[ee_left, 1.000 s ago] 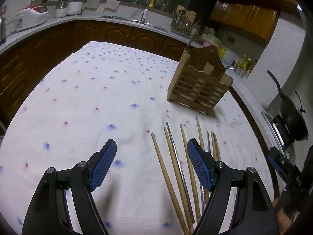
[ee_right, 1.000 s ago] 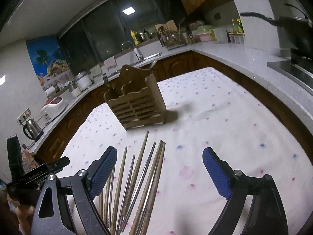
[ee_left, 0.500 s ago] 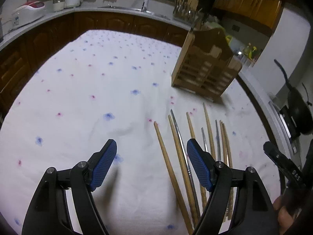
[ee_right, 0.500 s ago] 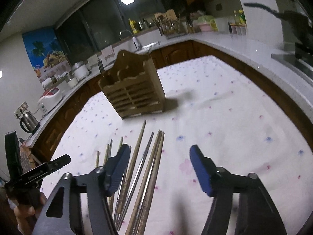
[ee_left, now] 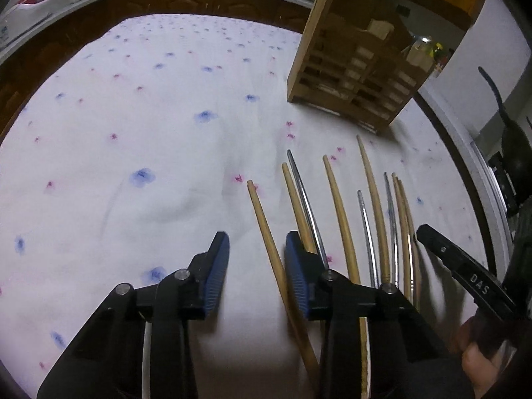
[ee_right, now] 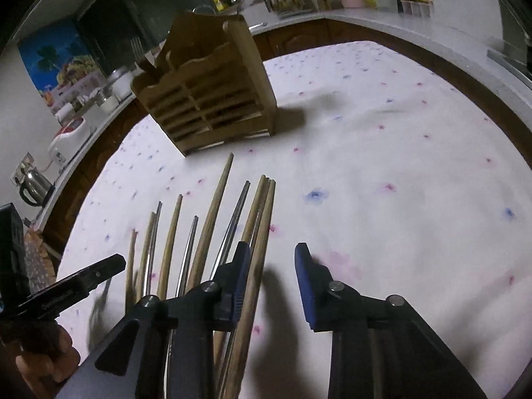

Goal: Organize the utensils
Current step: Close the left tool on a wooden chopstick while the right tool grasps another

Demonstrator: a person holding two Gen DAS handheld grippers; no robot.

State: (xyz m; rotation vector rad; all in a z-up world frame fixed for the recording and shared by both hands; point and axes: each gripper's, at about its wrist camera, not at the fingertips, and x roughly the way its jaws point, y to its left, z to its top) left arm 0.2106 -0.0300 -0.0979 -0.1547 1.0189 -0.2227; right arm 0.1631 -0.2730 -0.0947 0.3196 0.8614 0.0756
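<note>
Both grippers closing, unpinched – left gripper point(ee_left: 255, 267) straddles chopstick point(ee_left: 266, 232); right gripper point(ee_right: 271, 276) straddles another chopstick point(ee_right: 257, 266).

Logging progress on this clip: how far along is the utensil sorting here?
Barely begun. Done: nothing visible; all chopsticks lie on the floral tablecloth. In hand: the left gripper is closing around the leftmost wooden chopstick, the right gripper around the rightmost wooden chopstick. Left: moving every wooden and metal chopstick into the slatted wooden holder.

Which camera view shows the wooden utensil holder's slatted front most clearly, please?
The right wrist view: the wooden utensil holder faces it, slats and scalloped top visible. The left wrist view catches it obliquely at the frame's edge, top cropped.
</note>
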